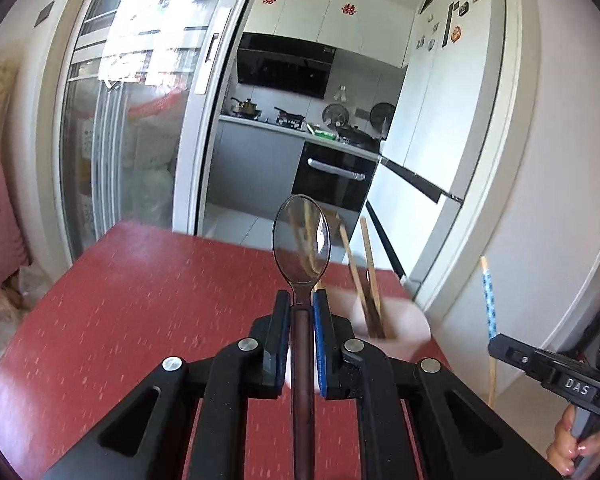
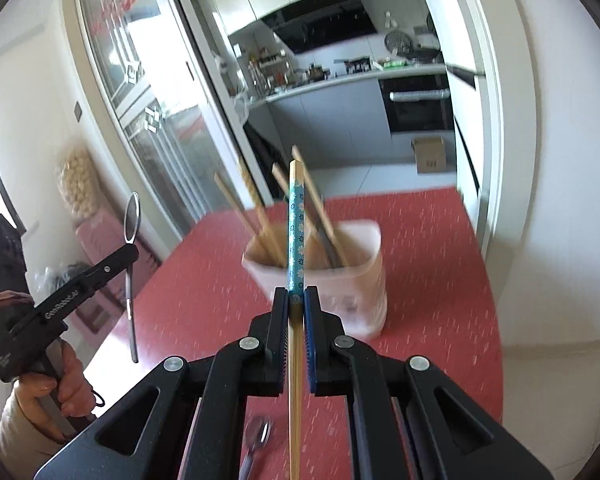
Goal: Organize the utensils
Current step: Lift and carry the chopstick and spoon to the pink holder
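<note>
My left gripper point(image 1: 302, 300) is shut on a metal spoon point(image 1: 301, 240), bowl pointing forward and handle running back between the pads. It hangs above the red table point(image 1: 140, 300). The same spoon point(image 2: 131, 220) and left gripper point(image 2: 128, 254) show at the left of the right wrist view. My right gripper point(image 2: 296, 296) is shut on a bamboo chopstick with a teal flowered end point(image 2: 296, 220), also visible as a chopstick point(image 1: 489, 300) at the right of the left wrist view. Just ahead stands a white holder point(image 2: 360, 280) with several chopsticks point(image 2: 260, 216) leaning in it; this holder point(image 1: 404, 328) sits right of the spoon.
Another spoon point(image 2: 256, 436) lies on the table under my right gripper. A hand point(image 2: 66, 380) grips the left tool. Beyond the table's far edge are a sliding glass door point(image 1: 132, 120), the kitchen doorway, a white fridge point(image 1: 440, 120) and a cardboard box point(image 2: 430, 154) on the floor.
</note>
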Demonstrator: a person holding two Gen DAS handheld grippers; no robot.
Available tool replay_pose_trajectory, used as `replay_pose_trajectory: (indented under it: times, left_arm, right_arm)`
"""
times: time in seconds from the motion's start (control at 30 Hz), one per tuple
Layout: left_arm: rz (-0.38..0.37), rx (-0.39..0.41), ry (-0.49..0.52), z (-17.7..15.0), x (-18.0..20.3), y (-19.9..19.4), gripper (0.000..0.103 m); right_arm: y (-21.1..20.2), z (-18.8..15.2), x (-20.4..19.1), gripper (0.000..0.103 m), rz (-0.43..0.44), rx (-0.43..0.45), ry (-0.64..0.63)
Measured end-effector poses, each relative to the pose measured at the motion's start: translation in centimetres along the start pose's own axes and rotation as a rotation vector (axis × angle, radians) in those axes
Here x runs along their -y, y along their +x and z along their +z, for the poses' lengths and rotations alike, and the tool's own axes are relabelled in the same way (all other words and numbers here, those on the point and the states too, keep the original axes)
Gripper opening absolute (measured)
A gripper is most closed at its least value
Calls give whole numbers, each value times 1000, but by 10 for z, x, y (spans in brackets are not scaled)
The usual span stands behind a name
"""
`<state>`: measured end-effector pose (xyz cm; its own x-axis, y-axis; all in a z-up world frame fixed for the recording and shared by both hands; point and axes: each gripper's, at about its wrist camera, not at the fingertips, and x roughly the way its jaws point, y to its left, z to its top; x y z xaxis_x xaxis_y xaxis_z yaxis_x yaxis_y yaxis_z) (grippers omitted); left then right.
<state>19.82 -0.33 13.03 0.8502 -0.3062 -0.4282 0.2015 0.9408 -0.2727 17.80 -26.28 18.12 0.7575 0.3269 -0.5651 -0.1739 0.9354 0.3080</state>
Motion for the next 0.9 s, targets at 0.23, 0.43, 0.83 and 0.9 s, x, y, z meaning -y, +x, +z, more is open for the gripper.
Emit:
replay_pose_trajectory:
  times: [0.23, 0.43, 0.83, 0.9]
  left_arm:
    - [-58, 35, -13, 32, 9, 48, 40]
    - [-80, 75, -2, 45, 21, 84, 40]
    - [-45, 113, 5, 36, 29, 134, 40]
    - [-35, 112, 10, 31, 30, 140, 40]
  right_arm:
    - [23, 44, 8, 8, -6, 82, -9]
    - [52, 79, 16, 8, -8, 152, -10]
    - [105, 93, 13, 8, -54, 246, -82]
    - [114, 90, 10, 8, -62, 250, -115]
